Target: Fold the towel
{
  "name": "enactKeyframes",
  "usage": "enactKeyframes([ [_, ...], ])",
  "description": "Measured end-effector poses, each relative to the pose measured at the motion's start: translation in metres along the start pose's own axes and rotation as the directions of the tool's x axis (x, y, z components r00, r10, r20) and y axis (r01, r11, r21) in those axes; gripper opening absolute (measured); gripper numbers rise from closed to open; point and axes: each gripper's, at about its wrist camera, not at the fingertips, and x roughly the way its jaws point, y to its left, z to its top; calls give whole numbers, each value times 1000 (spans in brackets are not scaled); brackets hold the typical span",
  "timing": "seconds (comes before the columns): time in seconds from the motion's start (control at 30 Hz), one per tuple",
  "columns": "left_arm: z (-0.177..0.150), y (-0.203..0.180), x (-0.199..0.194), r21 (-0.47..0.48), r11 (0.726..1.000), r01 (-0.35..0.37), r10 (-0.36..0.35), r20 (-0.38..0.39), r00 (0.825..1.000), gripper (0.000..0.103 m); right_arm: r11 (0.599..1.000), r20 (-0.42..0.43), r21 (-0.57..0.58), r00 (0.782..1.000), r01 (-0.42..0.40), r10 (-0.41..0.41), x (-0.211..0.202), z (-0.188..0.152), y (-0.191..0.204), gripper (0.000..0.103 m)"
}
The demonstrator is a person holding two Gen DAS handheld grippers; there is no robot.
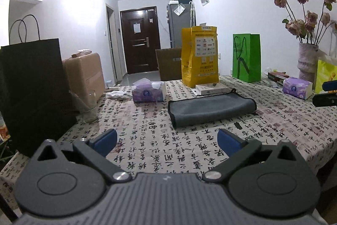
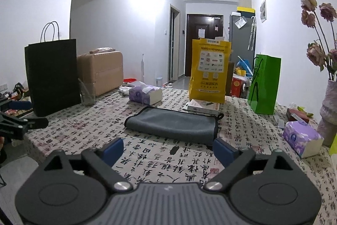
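A grey towel (image 1: 210, 109) with dark edging lies folded over on the calligraphy-print tablecloth (image 1: 160, 147), ahead and a little right of my left gripper (image 1: 167, 140). It also shows in the right wrist view (image 2: 174, 124), just ahead of my right gripper (image 2: 168, 151). Both grippers are open and empty, hovering above the cloth short of the towel. The right gripper also shows at the right edge of the left wrist view (image 1: 325, 96). The left gripper shows at the left edge of the right wrist view (image 2: 23, 121).
Around the towel stand a black paper bag (image 1: 31, 94), a glass (image 1: 88, 107), a tissue pack (image 1: 148, 92), a yellow bag (image 1: 199, 56), a flat white box (image 1: 210, 89), a green bag (image 1: 246, 57), a second tissue pack (image 2: 302, 138) and a flower vase (image 1: 307, 62).
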Motion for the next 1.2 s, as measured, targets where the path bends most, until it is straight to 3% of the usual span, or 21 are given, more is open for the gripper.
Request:
enactKeyframes([
  [0.33,-11,-5,-15,-20,1000,7,-6,4,1000,103,1000,22,29,1000,1,-2,-18,-15,12,103],
  [0.8,-42,-9,-24,-36,999,10,-10,-18,1000,103,998,-1,52,1000,-24,25,-28,-44,31,103],
  [0.9,-49,-11,-26,-39,999,11,-11,-11,1000,103,1000,-4,3,1000,24,-24,-26,-54,41,103],
  [1.03,-58,-13,-27,-55,998,8,-9,-25,1000,103,1000,16,11,1000,11,-11,-29,-61,47,103],
  [1.2,-68,-18,-35,-51,999,15,-16,-21,1000,103,998,71,-3,996,57,-56,-40,-72,54,103],
])
